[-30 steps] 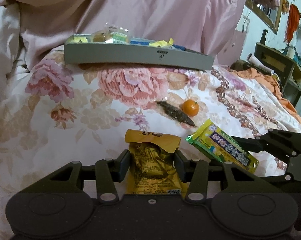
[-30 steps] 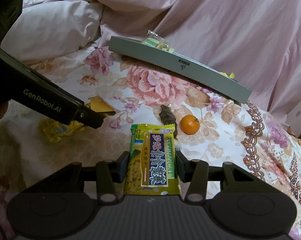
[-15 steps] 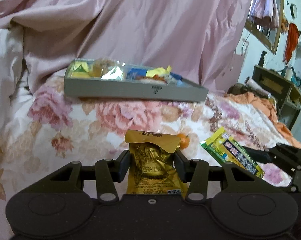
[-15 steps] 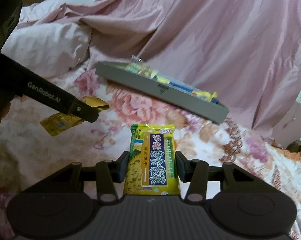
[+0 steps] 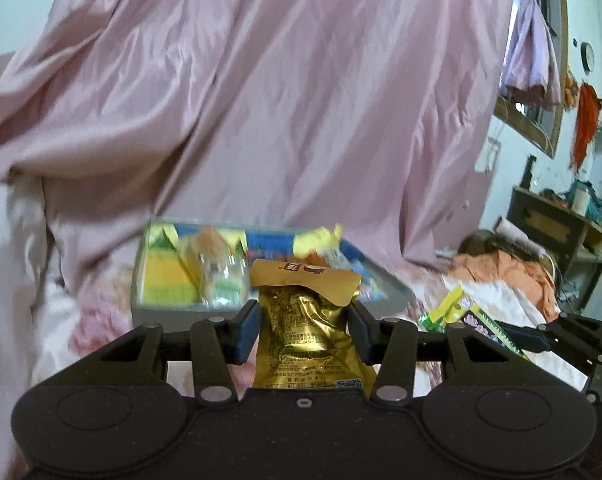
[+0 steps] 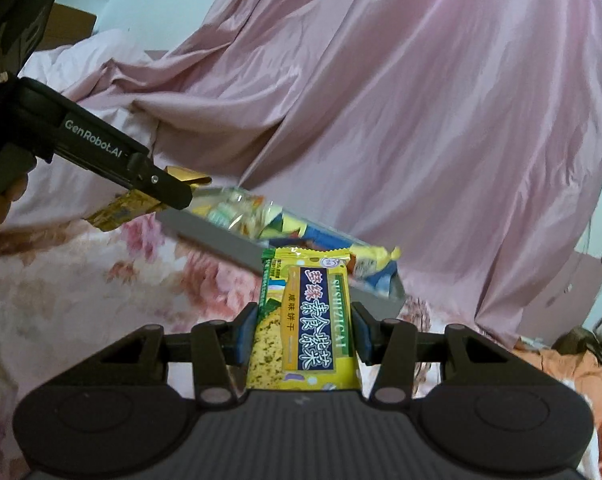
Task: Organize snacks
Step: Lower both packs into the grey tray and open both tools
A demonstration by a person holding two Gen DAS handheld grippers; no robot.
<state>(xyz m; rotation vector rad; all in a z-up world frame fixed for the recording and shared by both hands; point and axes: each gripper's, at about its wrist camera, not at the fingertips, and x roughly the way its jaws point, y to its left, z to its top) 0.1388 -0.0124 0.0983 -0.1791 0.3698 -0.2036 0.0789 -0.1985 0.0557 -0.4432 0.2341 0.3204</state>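
Observation:
My left gripper (image 5: pixel 304 330) is shut on a gold foil snack packet (image 5: pixel 307 332) and holds it in the air just in front of the grey tray (image 5: pixel 165 312), which holds several snacks. My right gripper (image 6: pixel 303 334) is shut on a yellow-green biscuit packet (image 6: pixel 305 320), also raised before the tray (image 6: pixel 217 240). The right gripper's biscuit packet shows at the right of the left wrist view (image 5: pixel 467 320). The left gripper with its gold packet (image 6: pixel 119 210) shows at the left of the right wrist view, near the tray's left end.
The tray lies on a floral bedspread (image 6: pixel 61 288) against a heap of pink quilt (image 5: pixel 281 100). An orange cloth (image 5: pixel 509 276) and a cluttered wooden shelf (image 5: pixel 561 232) are to the right. A white pillow (image 6: pixel 97 64) lies at the back left.
Both grippers have risen and moved forward toward the tray with their packets. The orange fruit and dark item on the bed have dropped out of view.

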